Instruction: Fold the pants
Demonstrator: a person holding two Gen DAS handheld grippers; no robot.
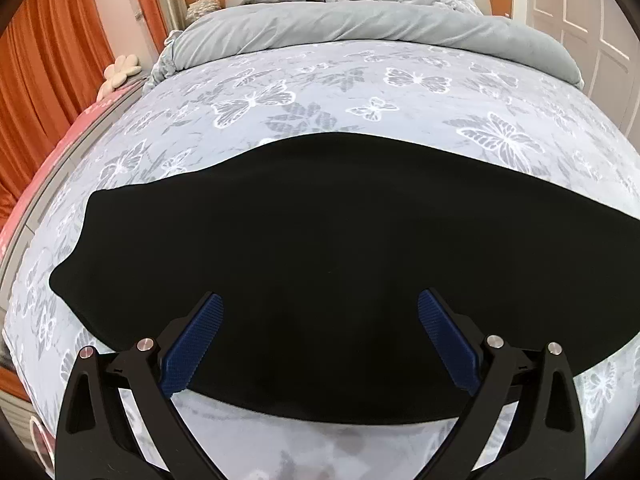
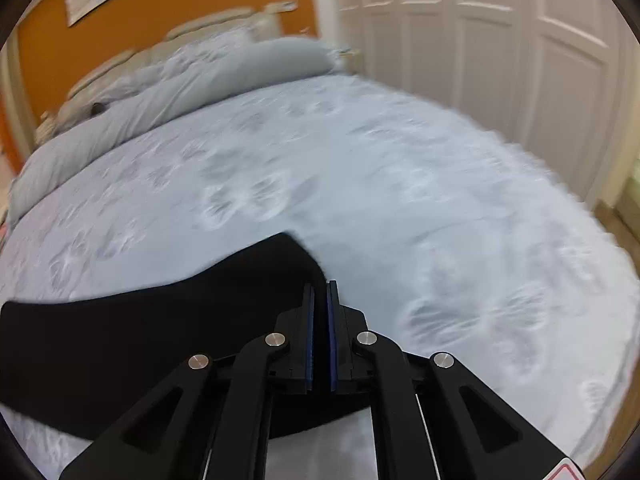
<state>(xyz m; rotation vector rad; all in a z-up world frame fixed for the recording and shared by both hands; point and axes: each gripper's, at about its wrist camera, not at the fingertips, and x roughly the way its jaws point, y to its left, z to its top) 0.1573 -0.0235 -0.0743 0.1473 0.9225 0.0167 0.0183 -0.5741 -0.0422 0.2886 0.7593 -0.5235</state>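
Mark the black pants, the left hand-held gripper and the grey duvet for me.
black pants (image 1: pixel 312 216): left wrist view, middle of the cloth.
left hand-held gripper (image 1: pixel 320 308): left wrist view, midway between its fingertips.
grey duvet (image 1: pixel 360 24): left wrist view, rolled top.

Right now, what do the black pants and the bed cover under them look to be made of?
Black pants: soft matte fabric, perhaps knit or fleece; it lies limp, without sheen or visible weave. Bed cover: smooth, matte, woven-looking cloth, likely cotton or a blend, printed with white and grey butterflies.
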